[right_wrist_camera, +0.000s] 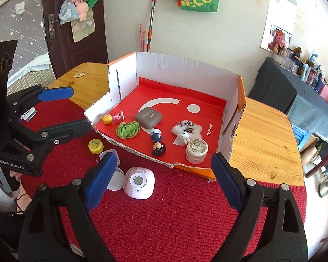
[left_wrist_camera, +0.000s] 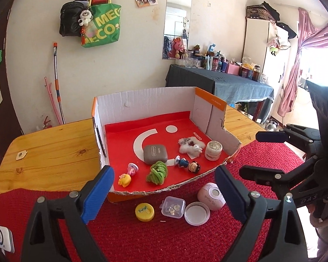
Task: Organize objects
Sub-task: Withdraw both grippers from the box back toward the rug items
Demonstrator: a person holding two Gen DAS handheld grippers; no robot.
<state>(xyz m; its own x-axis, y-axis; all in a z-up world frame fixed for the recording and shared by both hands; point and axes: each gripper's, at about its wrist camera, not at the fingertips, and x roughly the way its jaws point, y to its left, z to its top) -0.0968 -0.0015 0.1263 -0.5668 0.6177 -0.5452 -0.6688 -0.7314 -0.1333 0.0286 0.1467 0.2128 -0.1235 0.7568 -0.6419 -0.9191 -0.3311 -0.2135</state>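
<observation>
A cardboard box (left_wrist_camera: 142,100) with a red floor stands on the table with its front wall torn off; it also shows in the right wrist view (right_wrist_camera: 181,67). Inside lie a grey case (left_wrist_camera: 155,154), a green fuzzy toy (left_wrist_camera: 157,172), small figurines (left_wrist_camera: 188,163), a white plush (left_wrist_camera: 190,145) and a white jar (left_wrist_camera: 213,150). On the red mat in front lie a yellow cap (left_wrist_camera: 144,211), a clear small box (left_wrist_camera: 172,207), a white lid (left_wrist_camera: 196,213) and a pink round device (left_wrist_camera: 211,195), also in the right wrist view (right_wrist_camera: 138,182). My left gripper (left_wrist_camera: 164,194) is open above them. My right gripper (right_wrist_camera: 161,181) is open and empty.
A red knitted mat (right_wrist_camera: 175,218) covers the near part of the wooden table (left_wrist_camera: 50,150). A white gadget (left_wrist_camera: 3,238) lies at the mat's left edge. A dark-clothed side table (left_wrist_camera: 218,83) with bottles stands behind. Bags hang on the wall.
</observation>
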